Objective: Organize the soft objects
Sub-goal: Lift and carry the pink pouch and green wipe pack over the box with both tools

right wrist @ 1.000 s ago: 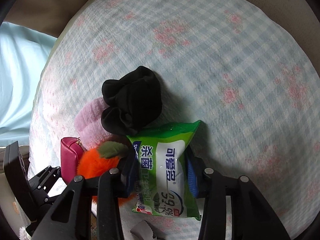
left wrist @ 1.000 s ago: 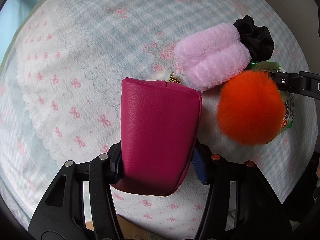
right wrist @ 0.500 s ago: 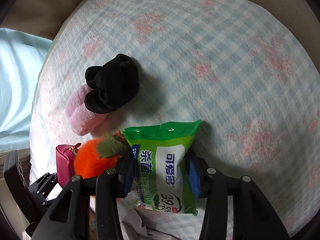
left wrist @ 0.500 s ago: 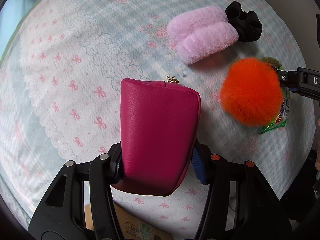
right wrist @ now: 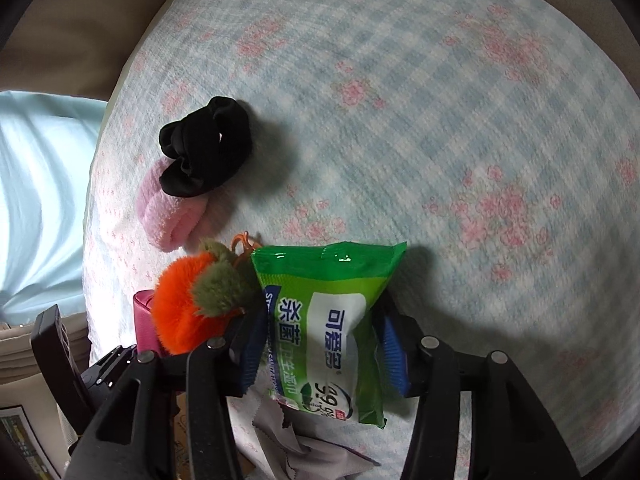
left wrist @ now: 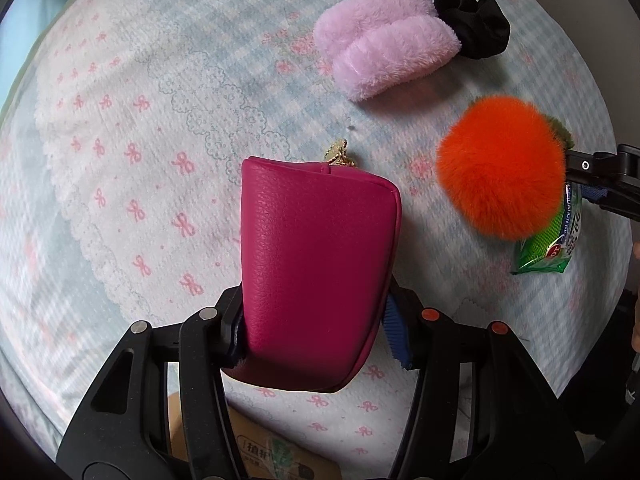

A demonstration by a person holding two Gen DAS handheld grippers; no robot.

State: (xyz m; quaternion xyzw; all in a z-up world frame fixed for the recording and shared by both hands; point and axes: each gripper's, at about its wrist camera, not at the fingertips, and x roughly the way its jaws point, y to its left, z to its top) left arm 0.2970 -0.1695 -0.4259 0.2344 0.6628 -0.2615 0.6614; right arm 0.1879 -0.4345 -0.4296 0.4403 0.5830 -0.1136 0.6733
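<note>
- Blue-and-white checked bedding [left wrist: 224, 32] with pink bows and flowers covers the bed under both grippers; a lace-edged white panel lies on its left part in the left wrist view.
- Left wrist view: the left gripper [left wrist: 316, 320] has its fingers clamped on a magenta pouch [left wrist: 316, 264], which stands up between them with its gold zipper pull [left wrist: 338, 154] at the far end.
- Beyond and to the right, a pink fluffy roll [left wrist: 384, 62] lies on the bedding, touching a black scrunchie [left wrist: 476, 28] at its far end.
- An orange pompom [left wrist: 500, 168] sits at the right, apart from the pouch, in front of a green wipes pack [left wrist: 552, 240] and a black part of the other gripper at the frame edge.
- A cardboard box [left wrist: 256, 452] shows below the bed's near edge, between the gripper arms; whatever it holds is hidden.
- Open bedding lies to the left and ahead of the pouch.
- Right wrist view: the right gripper [right wrist: 320, 344] has its fingers closed on the wipes pack [right wrist: 332, 320], held upright with its sealed top pointing away.
- The pompom [right wrist: 184, 312], with its olive leaf, presses against the pack's left side; a sliver of the pouch [right wrist: 142, 320] shows behind it.
- The scrunchie [right wrist: 206, 146] rests partly on the pink roll [right wrist: 168, 216], farther ahead and to the left.
- A grey cloth [right wrist: 304, 452] lies under the pack at the bed's near edge.
- Wide bare bedding [right wrist: 460, 100] stretches ahead and to the right; a pale blue sheet [right wrist: 40, 200] lies past the left edge.
</note>
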